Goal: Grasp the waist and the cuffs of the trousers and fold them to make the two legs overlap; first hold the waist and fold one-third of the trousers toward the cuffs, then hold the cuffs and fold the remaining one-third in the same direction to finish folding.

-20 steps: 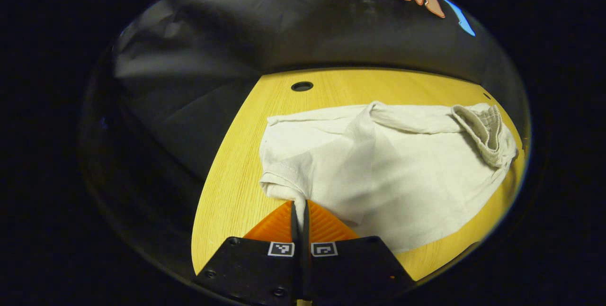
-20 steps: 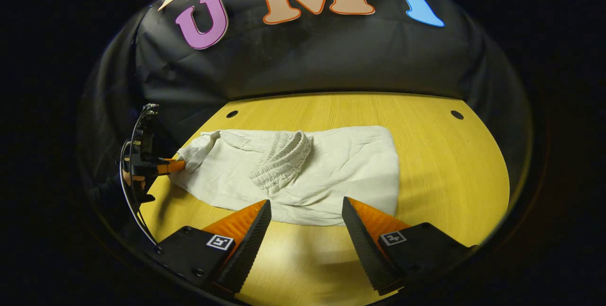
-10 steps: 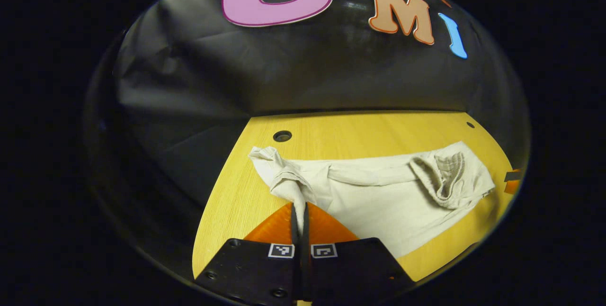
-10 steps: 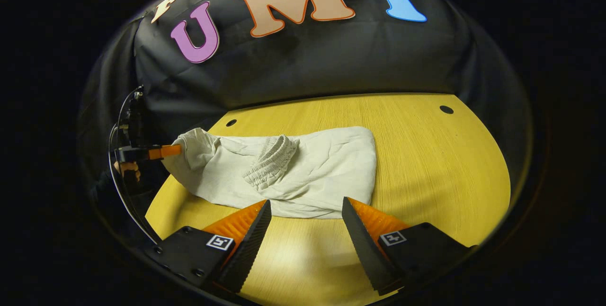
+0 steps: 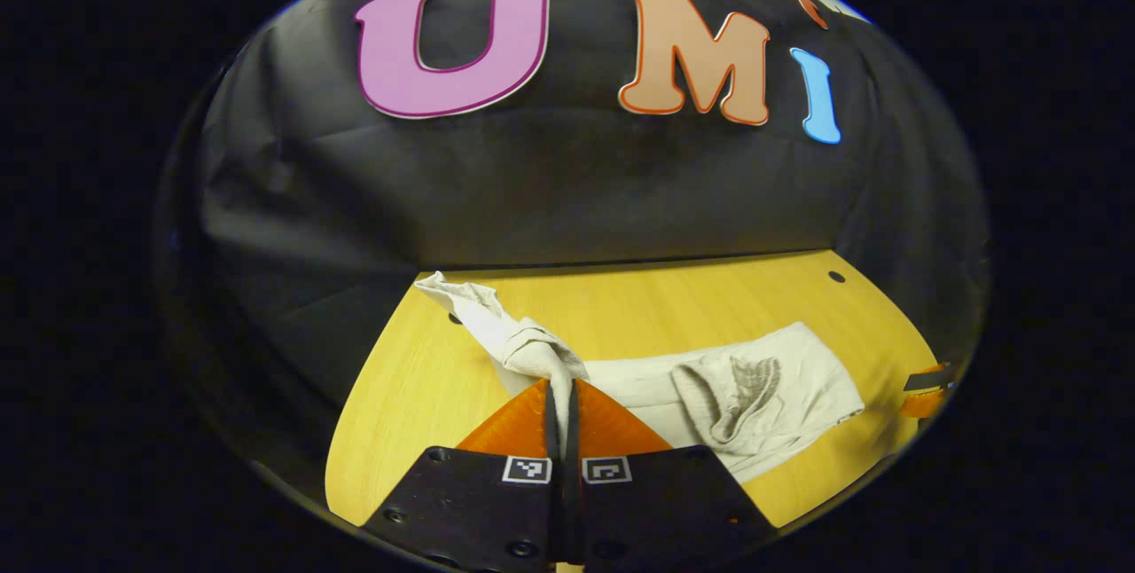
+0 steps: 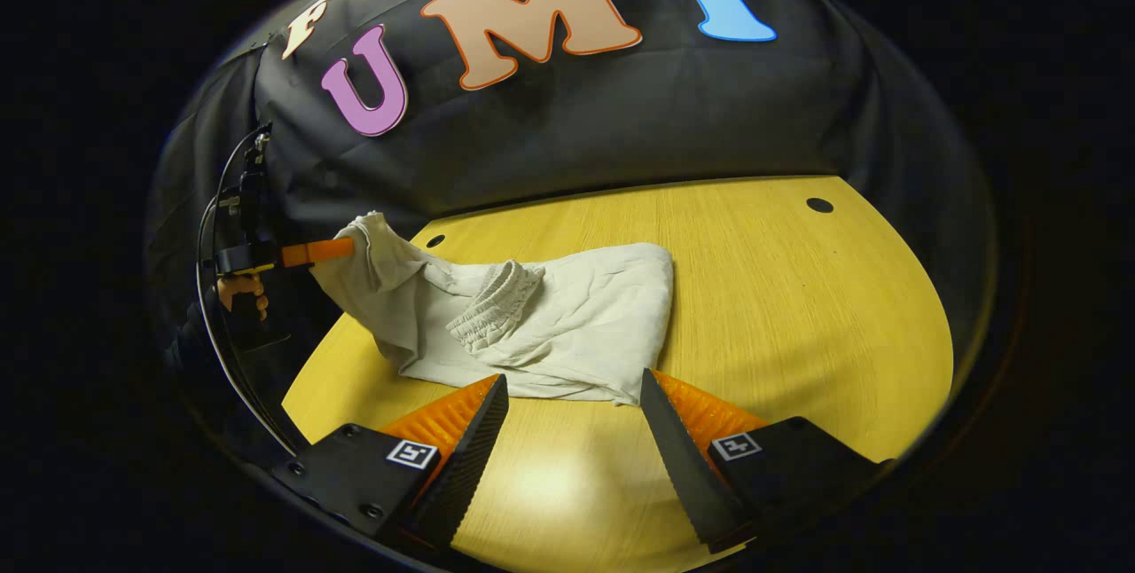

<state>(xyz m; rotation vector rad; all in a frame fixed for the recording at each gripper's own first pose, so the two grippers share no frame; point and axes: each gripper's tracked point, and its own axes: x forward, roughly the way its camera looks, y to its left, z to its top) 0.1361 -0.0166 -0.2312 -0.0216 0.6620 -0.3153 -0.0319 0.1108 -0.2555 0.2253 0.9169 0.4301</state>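
Note:
Pale cream trousers [image 6: 567, 325] lie partly folded on the yellow wooden table [image 6: 798, 316], with the gathered elastic waist [image 6: 492, 307] resting on top of the legs. My left gripper [image 5: 560, 391] is shut on the cuff end [image 5: 532, 351] and holds it lifted off the table; in the right gripper view that gripper [image 6: 341, 247] shows at the far left with the cloth hanging from it. My right gripper [image 6: 572, 391] stands open just in front of the trousers' near edge, nothing between its fingers. It also shows in the left gripper view as the right gripper's fingertip [image 5: 927, 376].
The table has small round holes [image 6: 818, 204] near its back edge. The black cloth wall [image 6: 576, 112] stands right behind the table. A hand [image 6: 239, 289] holds the left gripper beyond the table's left edge. Bare wood lies right of the trousers.
My left gripper has risen with the cuff end, pulling that part of the trousers up off the table. The right gripper stayed open and came slightly closer to the cloth's near edge.

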